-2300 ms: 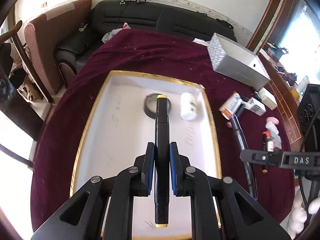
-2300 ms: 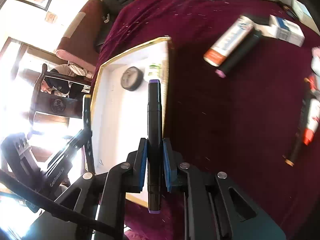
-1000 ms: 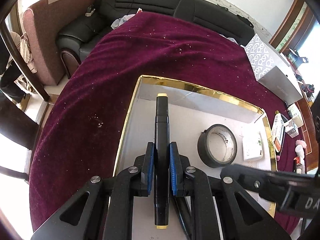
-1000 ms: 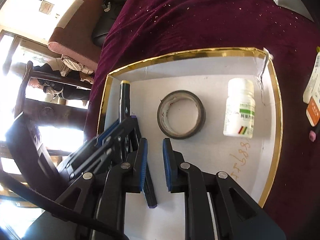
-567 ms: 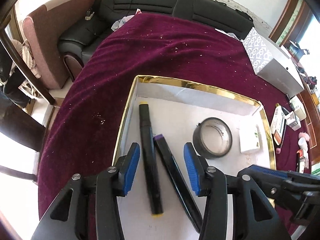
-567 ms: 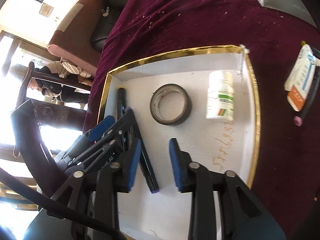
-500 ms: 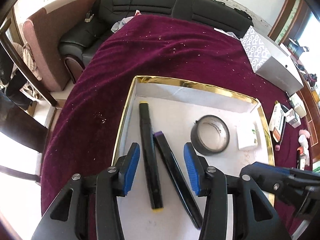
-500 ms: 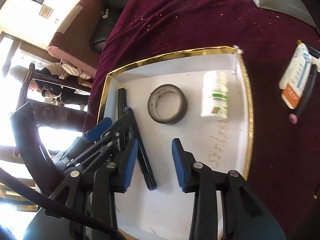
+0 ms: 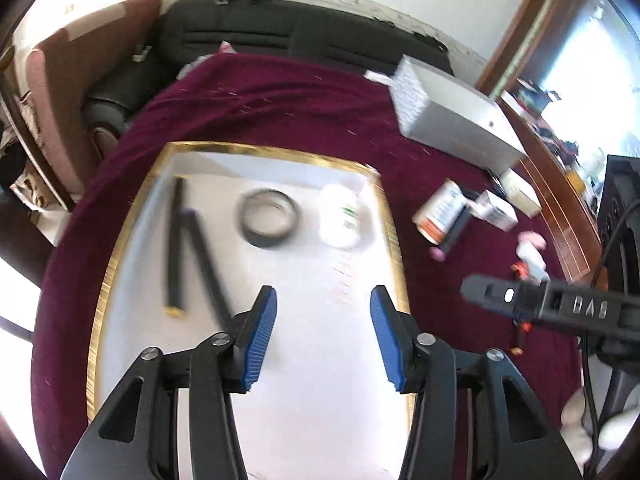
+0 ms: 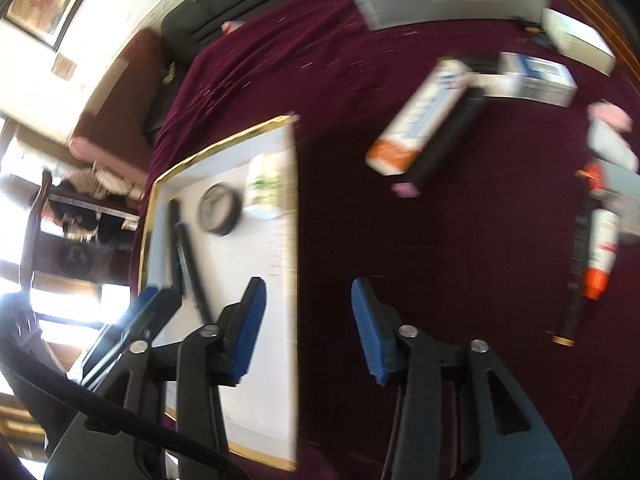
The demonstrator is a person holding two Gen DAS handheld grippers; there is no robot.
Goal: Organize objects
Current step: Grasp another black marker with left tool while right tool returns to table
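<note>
We hold our left gripper wide open and empty; our right gripper, at its three o'clock, gapes equally, gripping nothing.

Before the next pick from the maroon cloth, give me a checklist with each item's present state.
1. Left gripper open and empty: ok.
2. Right gripper open and empty: ok.
3. Yellow-capped black marker and purple-capped black marker lie inside the gold-rimmed white tray: ok.
4. Black tape roll and white pill bottle lie in the tray: ok.
5. Orange-and-white box and black pink-ended tube still outside on the cloth: not ok.
6. Whether box and tube touch: cannot tell, blurred.
</note>
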